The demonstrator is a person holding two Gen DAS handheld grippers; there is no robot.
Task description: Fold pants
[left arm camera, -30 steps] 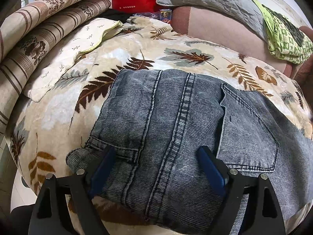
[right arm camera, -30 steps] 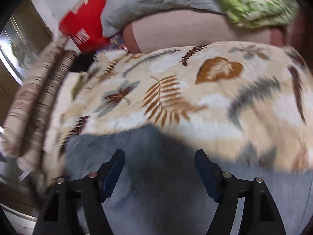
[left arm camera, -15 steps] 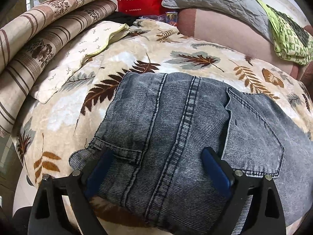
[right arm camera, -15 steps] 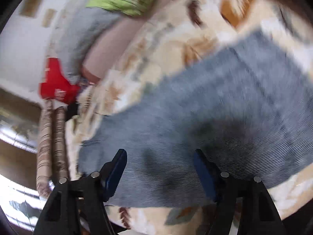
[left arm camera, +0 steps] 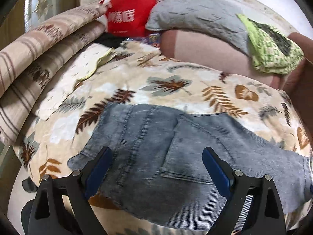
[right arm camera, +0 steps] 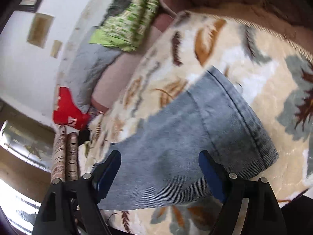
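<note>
Lying folded on the leaf-print blanket (left arm camera: pixel 176 82), the grey denim pants (left arm camera: pixel 156 137) spread just ahead of and between the fingers of the left gripper (left arm camera: pixel 156 162), whose jaws stand wide apart and empty; the right gripper (right arm camera: pixel 159 168), equally wide and holding nothing, hovers over the waistband end (right arm camera: pixel 244 117). Risk, as judged: a pinch taken here may catch only the top layer, or the plush blanket beneath, dragging the fold askew. Soft bedding gives little support, so layers may slide apart.
</note>
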